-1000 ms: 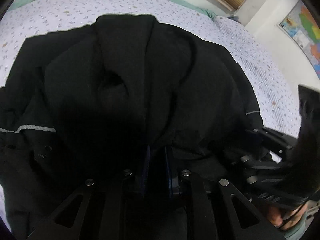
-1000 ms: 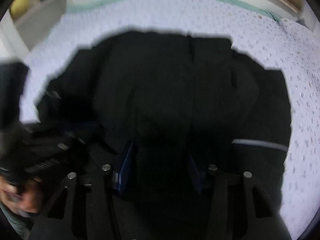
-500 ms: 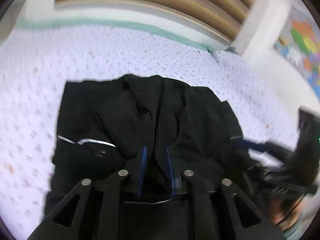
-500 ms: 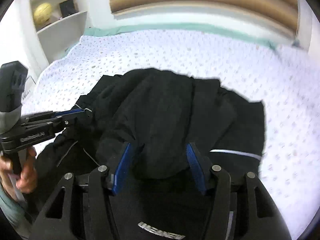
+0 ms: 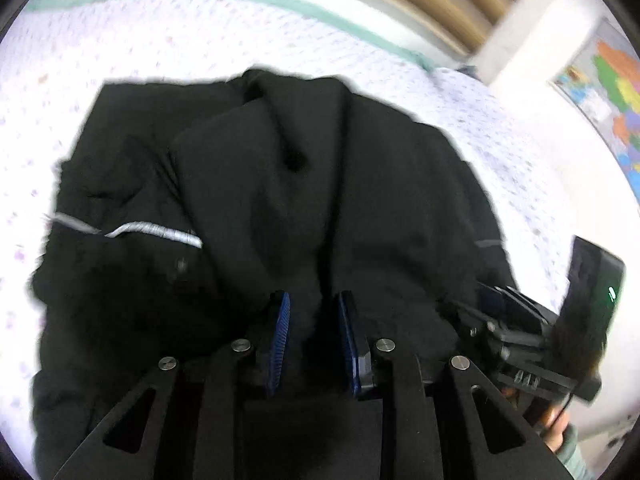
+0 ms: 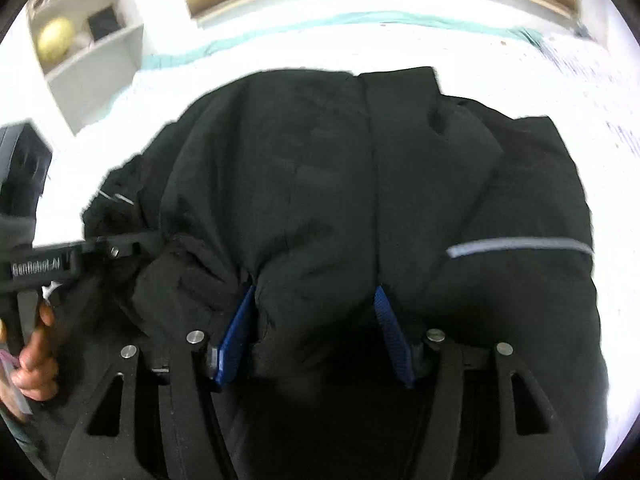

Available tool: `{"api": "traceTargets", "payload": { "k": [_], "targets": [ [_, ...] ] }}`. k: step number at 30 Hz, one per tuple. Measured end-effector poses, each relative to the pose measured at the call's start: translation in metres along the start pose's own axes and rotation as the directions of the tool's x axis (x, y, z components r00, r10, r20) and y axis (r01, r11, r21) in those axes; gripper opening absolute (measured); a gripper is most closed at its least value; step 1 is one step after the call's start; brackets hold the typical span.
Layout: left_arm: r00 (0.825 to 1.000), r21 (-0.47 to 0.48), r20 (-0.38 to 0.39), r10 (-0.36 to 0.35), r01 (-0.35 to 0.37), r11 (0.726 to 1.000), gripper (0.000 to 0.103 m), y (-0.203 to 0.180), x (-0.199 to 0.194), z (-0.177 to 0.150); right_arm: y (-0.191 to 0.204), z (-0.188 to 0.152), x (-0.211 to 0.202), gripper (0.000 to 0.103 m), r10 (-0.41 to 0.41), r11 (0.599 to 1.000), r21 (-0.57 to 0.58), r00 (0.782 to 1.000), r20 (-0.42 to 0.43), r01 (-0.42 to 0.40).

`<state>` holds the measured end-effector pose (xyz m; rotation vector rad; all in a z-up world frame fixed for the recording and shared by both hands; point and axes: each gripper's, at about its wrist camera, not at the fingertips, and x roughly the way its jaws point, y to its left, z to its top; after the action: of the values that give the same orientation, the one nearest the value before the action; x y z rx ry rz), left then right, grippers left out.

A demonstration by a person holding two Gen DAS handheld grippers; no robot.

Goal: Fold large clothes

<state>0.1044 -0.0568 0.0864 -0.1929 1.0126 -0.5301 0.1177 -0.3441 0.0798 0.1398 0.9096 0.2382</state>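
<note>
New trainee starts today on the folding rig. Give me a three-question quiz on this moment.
1. True or false: the left gripper has black fabric of the jacket between its pads.
2. Which lies on the jacket's sleeve in the right wrist view? A) a red zip B) a grey reflective stripe C) a white button
3. Fill in: the jacket lies on a white dotted ____.

Key:
1. True.
2. B.
3. Bedsheet. Also note that the right gripper has a thick fold of the jacket between its wider-set pads.
</note>
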Motion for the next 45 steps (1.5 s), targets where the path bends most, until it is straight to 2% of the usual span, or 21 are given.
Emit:
{"api": "traceTargets", "payload": {
  "k": [3, 5, 7, 8, 10, 12, 13, 17, 21, 23, 26, 29, 32, 33, 34, 38, 40, 42, 43, 44, 45],
  "targets": [
    [0.999, 0.071, 0.032, -0.013, 0.01, 0.997, 0.026, -0.013, -0.049, -0.019, -0.002, -0.012, -0.035, 0.067, 0.049, 0.997, 0.051, 0.999, 0.018, -0.049],
    [0.998, 0.104, 0.061, 0.009, -0.015, 0.994, 0.029, -0.016, -0.085, -0.037, 0.001, -0.027, -0.069, 0.067, 0.032, 0.999, 0.042, 0.999, 0.041, -0.034],
    [0.996, 0.103, 0.078, 0.044, -0.051, 0.993, 0.051, -0.01, -0.118, -0.061, -0.001, -0.045, -0.104, 0.067, -0.002, 0.999, 0.04, 0.998, 0.063, 0.0],
    [0.994, 0.091, 0.085, 0.064, -0.072, 0.993, 0.055, -0.004, -0.129, -0.072, -0.003, -0.057, -0.123, 0.067, -0.026, 0.999, 0.045, 0.996, 0.08, 0.022],
    [0.99, 0.049, 0.096, 0.101, -0.106, 0.993, 0.056, 0.017, -0.153, -0.101, -0.011, -0.079, -0.15, 0.069, -0.071, 0.995, 0.072, 0.993, 0.099, 0.064],
    [0.987, -0.024, 0.087, 0.134, -0.132, 0.991, 0.056, 0.057, -0.176, -0.137, -0.023, -0.104, -0.173, 0.071, -0.107, 0.988, 0.126, 0.989, 0.104, 0.094],
    [0.986, -0.059, 0.083, 0.146, -0.142, 0.988, 0.056, 0.083, -0.176, -0.146, -0.035, -0.117, -0.185, 0.071, -0.119, 0.982, 0.158, 0.988, 0.1, 0.102],
    [0.981, -0.214, 0.05, 0.188, -0.173, 0.961, 0.056, 0.137, -0.186, -0.181, -0.058, -0.15, -0.204, 0.071, -0.192, 0.956, 0.238, 0.98, 0.059, 0.173],
    [0.993, -0.317, 0.044, 0.111, -0.092, 0.944, 0.056, 0.168, -0.19, -0.206, -0.07, -0.172, -0.219, 0.071, -0.291, 0.928, 0.249, 0.956, 0.028, 0.275],
    [0.996, -0.317, 0.035, 0.085, -0.07, 0.946, 0.056, 0.171, -0.188, -0.21, -0.077, -0.18, -0.221, 0.071, -0.332, 0.909, 0.266, 0.943, -0.006, 0.321],
    [0.997, -0.304, 0.039, 0.073, -0.058, 0.951, 0.056, 0.176, -0.194, -0.213, -0.092, -0.193, -0.227, 0.069, -0.405, 0.858, 0.317, 0.912, -0.063, 0.403],
    [0.999, -0.303, 0.036, 0.016, -0.005, 0.953, 0.056, 0.169, -0.192, -0.209, -0.104, -0.206, -0.231, 0.068, -0.322, 0.871, 0.366, 0.944, -0.075, 0.326],
    [0.994, -0.314, 0.011, -0.111, 0.109, 0.943, 0.056, 0.166, -0.181, -0.208, -0.109, -0.215, -0.233, 0.063, -0.234, 0.883, 0.404, 0.97, -0.06, 0.238],
    [0.989, -0.336, 0.012, -0.15, 0.145, 0.931, 0.056, 0.17, -0.175, -0.208, -0.11, -0.217, -0.233, 0.055, -0.217, 0.887, 0.405, 0.975, -0.053, 0.22],
    [0.989, -0.356, 0.005, -0.151, 0.142, 0.924, 0.056, 0.172, -0.17, -0.207, -0.109, -0.216, -0.23, 0.052, -0.202, 0.889, 0.409, 0.978, -0.055, 0.206],
    [0.985, -0.343, 0.011, -0.174, 0.167, 0.924, 0.056, 0.168, -0.166, -0.201, -0.101, -0.218, -0.218, 0.049, -0.207, 0.896, 0.383, 0.975, -0.083, 0.223],
    [0.974, -0.344, 0.011, -0.227, 0.217, 0.914, 0.056, 0.165, -0.164, -0.2, -0.095, -0.217, -0.216, 0.046, -0.2, 0.909, 0.355, 0.976, -0.086, 0.218],
    [0.95, -0.35, 0.019, -0.311, 0.298, 0.888, 0.056, 0.159, -0.162, -0.195, -0.09, -0.213, -0.215, 0.044, -0.164, 0.921, 0.343, 0.983, -0.085, 0.184],
    [0.935, -0.349, 0.034, -0.353, 0.342, 0.872, 0.056, 0.154, -0.163, -0.192, -0.088, -0.211, -0.215, 0.044, -0.134, 0.925, 0.348, 0.988, -0.079, 0.154],
    [0.907, -0.338, 0.065, -0.416, 0.412, 0.846, 0.056, 0.148, -0.168, -0.189, -0.085, -0.208, -0.217, 0.044, -0.099, 0.928, 0.353, 0.993, -0.067, 0.117],
    [0.894, -0.326, 0.083, -0.44, 0.442, 0.836, 0.056, 0.143, -0.171, -0.187, -0.083, -0.206, -0.221, 0.044, -0.046, 0.931, 0.362, 0.998, -0.038, 0.057]
  ]
}}
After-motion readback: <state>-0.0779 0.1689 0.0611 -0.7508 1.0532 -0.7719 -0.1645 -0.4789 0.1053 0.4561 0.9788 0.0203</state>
